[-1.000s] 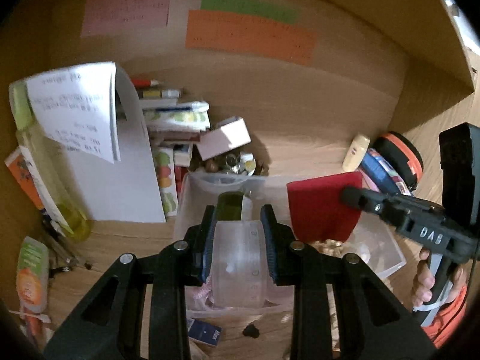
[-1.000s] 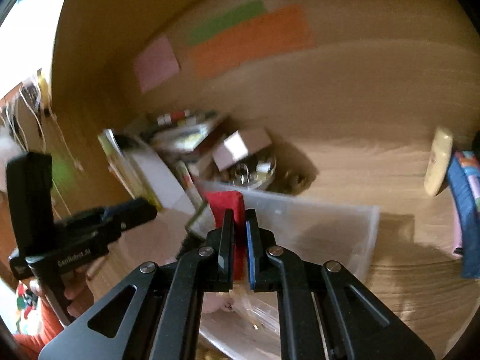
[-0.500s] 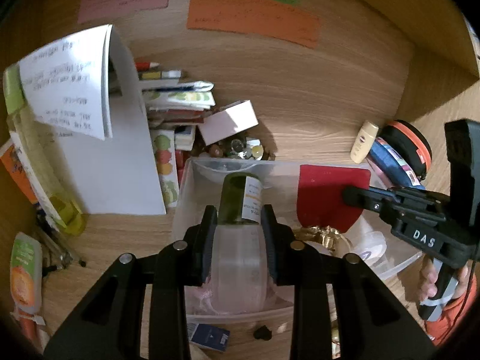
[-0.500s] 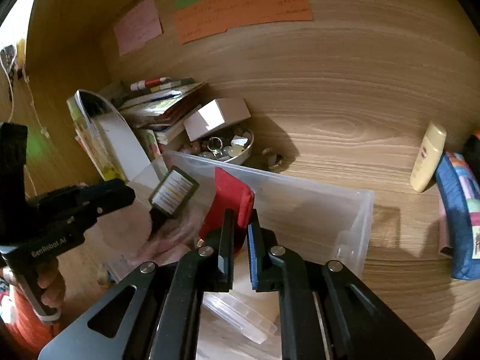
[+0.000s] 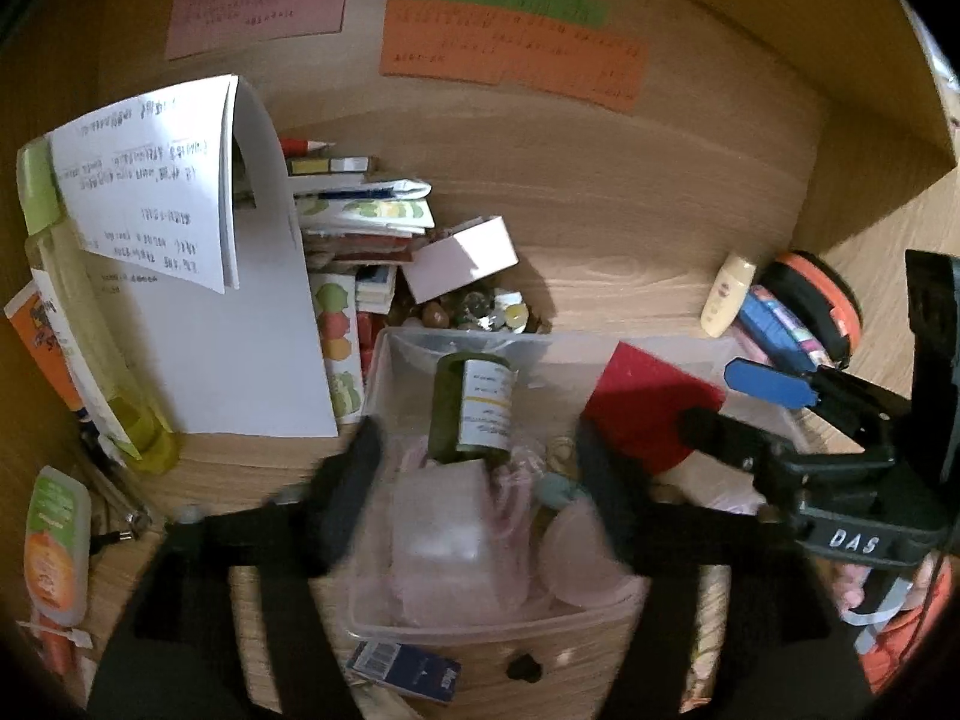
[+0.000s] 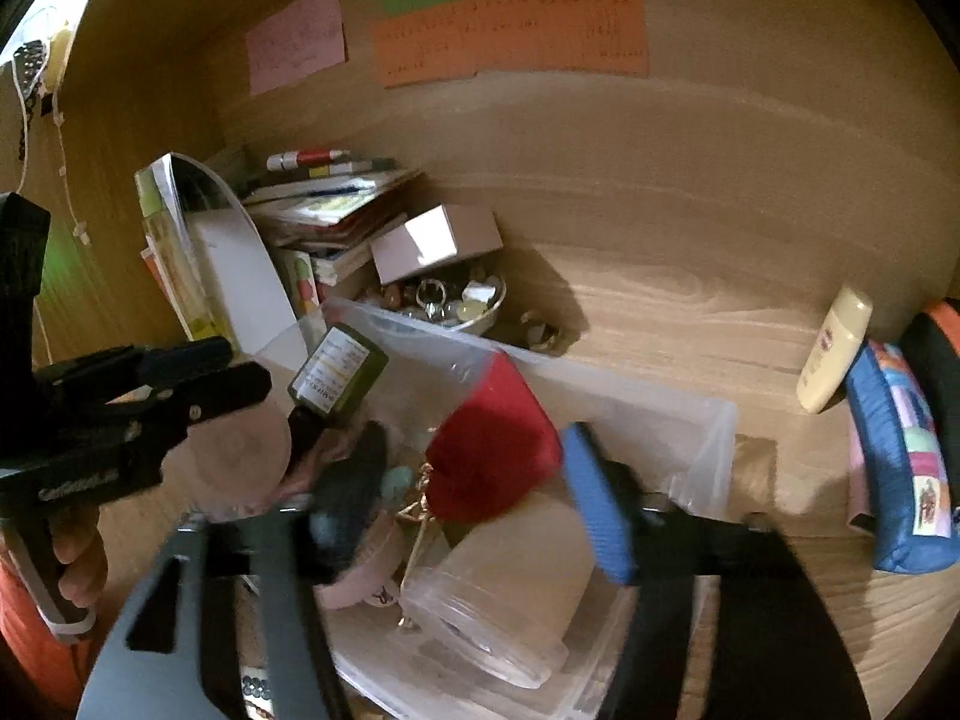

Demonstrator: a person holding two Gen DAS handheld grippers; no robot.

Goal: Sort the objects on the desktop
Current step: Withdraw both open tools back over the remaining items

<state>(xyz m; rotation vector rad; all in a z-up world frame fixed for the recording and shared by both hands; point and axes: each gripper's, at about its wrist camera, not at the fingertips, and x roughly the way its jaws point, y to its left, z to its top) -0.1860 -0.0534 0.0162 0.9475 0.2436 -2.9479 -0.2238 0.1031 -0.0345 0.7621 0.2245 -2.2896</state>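
A clear plastic bin (image 5: 384, 360) (image 6: 708, 426) sits on the wooden desk. A dark green bottle with a frosted cap (image 5: 471, 402) (image 6: 336, 375) lies in the bin, between the spread fingers of my open left gripper (image 5: 474, 498). A red pouch (image 5: 648, 408) (image 6: 492, 450) rests in the bin, between the spread fingers of my open right gripper (image 6: 474, 492). The right gripper also shows in the left wrist view (image 5: 726, 402). Both grippers hover over the bin and are motion-blurred.
A stack of books (image 5: 360, 210), a white box (image 5: 462, 258) and a bowl of trinkets (image 6: 444, 300) stand behind the bin. A curled paper pad (image 5: 180, 228) and a green bottle (image 5: 78, 300) stand left. A cream tube (image 6: 834, 354) and blue pouch (image 6: 900, 450) lie right.
Both grippers have opened. The left let go of the green bottle and the right let go of the red pouch; both objects now sit in the bin.
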